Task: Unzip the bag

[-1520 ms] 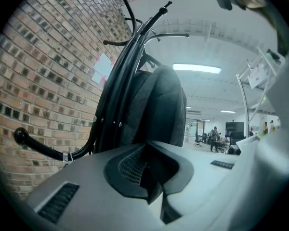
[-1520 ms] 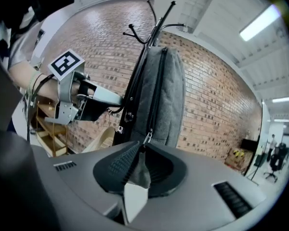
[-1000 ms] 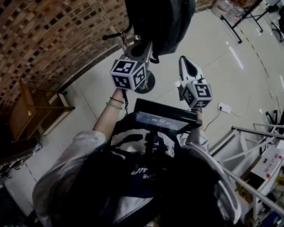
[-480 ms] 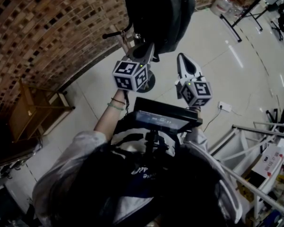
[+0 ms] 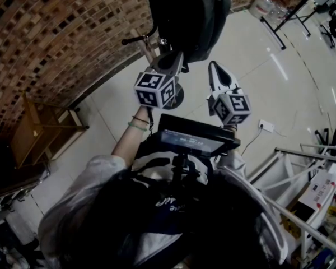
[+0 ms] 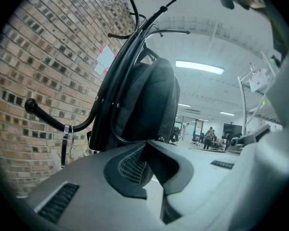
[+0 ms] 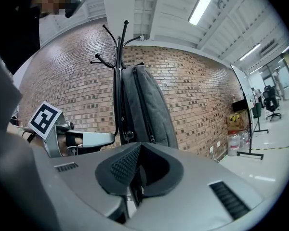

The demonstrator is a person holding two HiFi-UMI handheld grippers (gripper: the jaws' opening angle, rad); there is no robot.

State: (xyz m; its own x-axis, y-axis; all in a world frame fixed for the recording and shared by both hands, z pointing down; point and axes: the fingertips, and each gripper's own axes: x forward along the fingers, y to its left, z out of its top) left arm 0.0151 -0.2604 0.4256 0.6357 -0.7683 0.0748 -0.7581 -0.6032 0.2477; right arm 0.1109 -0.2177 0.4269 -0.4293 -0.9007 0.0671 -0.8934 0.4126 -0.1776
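Here the bag [image 5: 187, 15], a dark backpack, hangs upright from a coat rack [image 6: 130, 42] that stands on the floor [image 5: 257, 77] close to a brick wall [image 5: 56, 32]. Hung like that, its own weight draws the cloth straight, which should help a zip run.

The person holds both tools level and aimed at the bag's lower part. The left hand-held gripper [image 5: 173, 59] is the nearer one. Its tips sit right at the bag's bottom edge, and the backpack looms large in its own view. Its jaws are together at the tips, with no cloth or strap visible between them. Whether the tips touch the fabric cannot be told. It is probably placed there to steady the bag, since a hanging bag would swing away from any pull.

The right hand-held gripper [image 5: 214, 67] stands beside it, a little apart from the bag, its jaws likewise closed on nothing. In its view a zip [image 7: 147, 107] runs as a dark line down the side of the bag. There seems to be a small pull near the lower end, just above the jaw tips, though it is too small to be sure. That line-up suggests this gripper is meant for the pull.

By the look of things the task is at its start. The zip appears closed along the length that shows, and the right jaws would have to part before they could take the pull.
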